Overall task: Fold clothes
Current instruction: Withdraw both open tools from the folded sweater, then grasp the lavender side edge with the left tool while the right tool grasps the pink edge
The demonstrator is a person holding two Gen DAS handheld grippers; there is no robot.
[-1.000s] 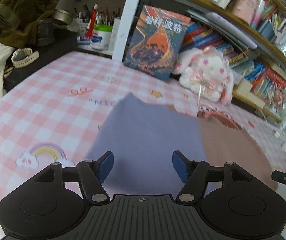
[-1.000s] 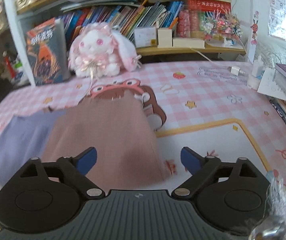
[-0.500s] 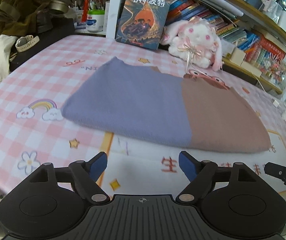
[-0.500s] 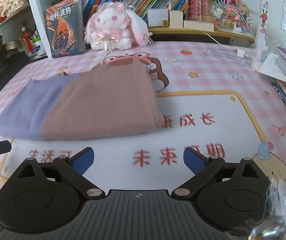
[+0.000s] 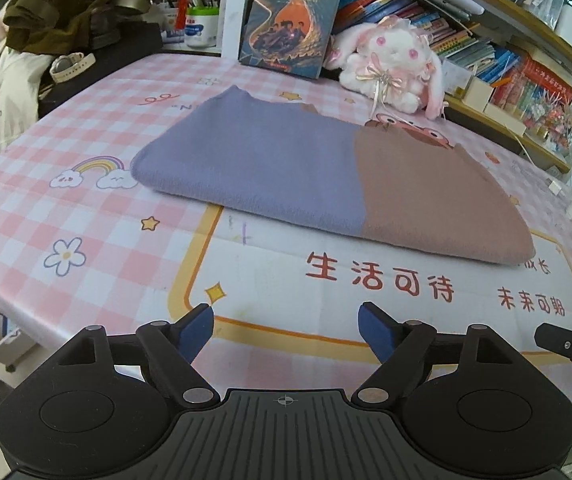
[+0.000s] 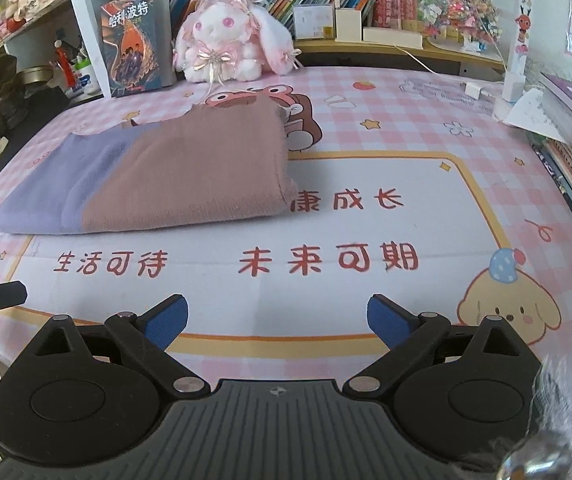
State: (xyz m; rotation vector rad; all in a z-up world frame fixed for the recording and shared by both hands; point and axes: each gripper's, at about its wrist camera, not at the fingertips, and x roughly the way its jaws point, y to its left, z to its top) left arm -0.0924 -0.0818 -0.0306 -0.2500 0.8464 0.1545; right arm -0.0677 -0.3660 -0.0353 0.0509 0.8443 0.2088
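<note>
Broadly, pink checked tablecloth [image 5: 86, 216] fills both views, printed panel with red characters at lower centre. Folded garment [image 5: 325, 184], purple half left and brown half right, lies flat mid-frame in left view, centre-left in right view; near edge looks neat, far edge shows layers not quite flush. Book [image 5: 289, 20] and plush rabbit [image 6: 226, 40] stand behind it, upper frame. Left gripper [image 5: 286, 330] at bottom, blue pads spread wide, nothing between them; right gripper [image 6: 278, 320] likewise wide and empty. Both well short of the cloth. Risk, as judged: a pinch catching only the top layer would drag the fold open; pushing the stack back could nudge the rabbit
</note>
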